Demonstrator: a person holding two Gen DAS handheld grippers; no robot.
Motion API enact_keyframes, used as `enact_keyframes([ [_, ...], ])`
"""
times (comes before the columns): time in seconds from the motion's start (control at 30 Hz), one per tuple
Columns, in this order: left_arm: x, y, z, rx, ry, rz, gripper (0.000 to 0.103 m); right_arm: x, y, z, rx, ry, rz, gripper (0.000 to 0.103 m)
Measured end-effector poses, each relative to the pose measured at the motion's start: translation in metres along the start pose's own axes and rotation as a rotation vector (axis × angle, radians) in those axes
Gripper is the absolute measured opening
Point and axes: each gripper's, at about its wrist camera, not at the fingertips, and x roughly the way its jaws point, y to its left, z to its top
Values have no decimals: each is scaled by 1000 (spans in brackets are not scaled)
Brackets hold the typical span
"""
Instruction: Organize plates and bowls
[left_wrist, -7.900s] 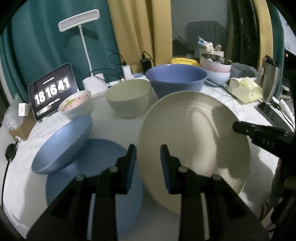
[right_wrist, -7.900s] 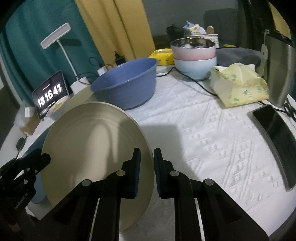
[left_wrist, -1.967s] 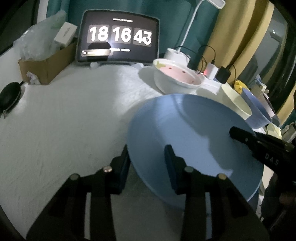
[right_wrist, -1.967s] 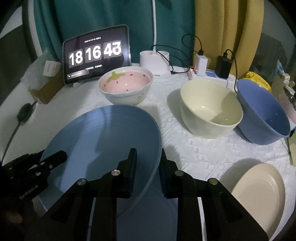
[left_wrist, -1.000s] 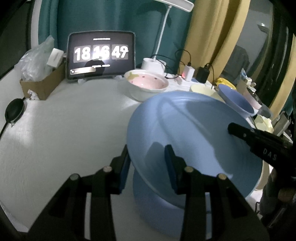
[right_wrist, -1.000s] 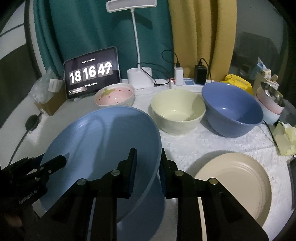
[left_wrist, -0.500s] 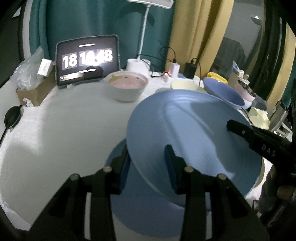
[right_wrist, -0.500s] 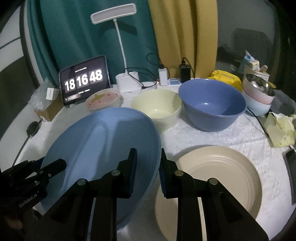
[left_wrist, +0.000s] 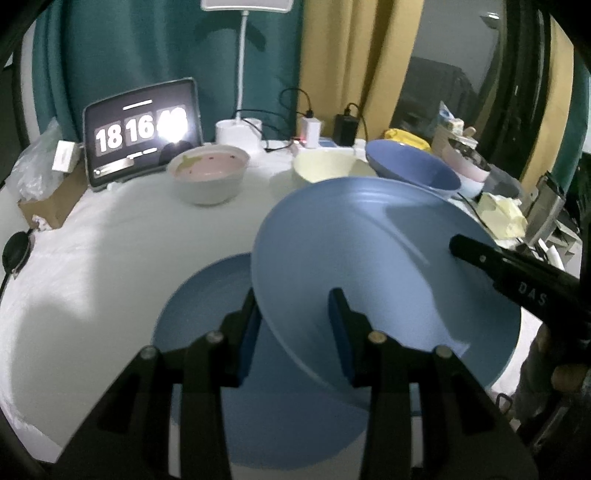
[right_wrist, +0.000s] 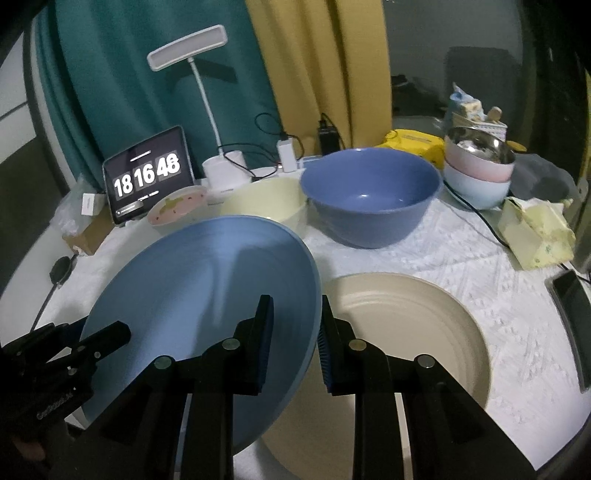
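A white-clothed tabletop (right_wrist: 424, 258) fronts teal and yellow curtains. Above it, the blue plate (right_wrist: 199, 291) hangs tilted, pinched at opposite rims by the left claw (left_wrist: 295, 325) and the right claw (right_wrist: 295, 343), partly over the cream plate (right_wrist: 406, 332). A second blue plate (left_wrist: 207, 314) lies beneath. If either grip slackens, the tilted plate would likely slide off and strike the cream plate or the blue bowl (right_wrist: 369, 195).

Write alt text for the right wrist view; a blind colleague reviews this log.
Two hand-held grippers, right and left, hold a tilted blue plate by opposite edges above a white-clothed table. A beige plate lies flat to its right; behind stand a blue bowl, a cream bowl and a tablet clock.
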Motion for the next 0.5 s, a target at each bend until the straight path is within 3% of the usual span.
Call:
enact_keyframes([
  [0.5,12,-48,-7,68,32,-34,38,-14,-49,-20,78,-4,-37,25],
])
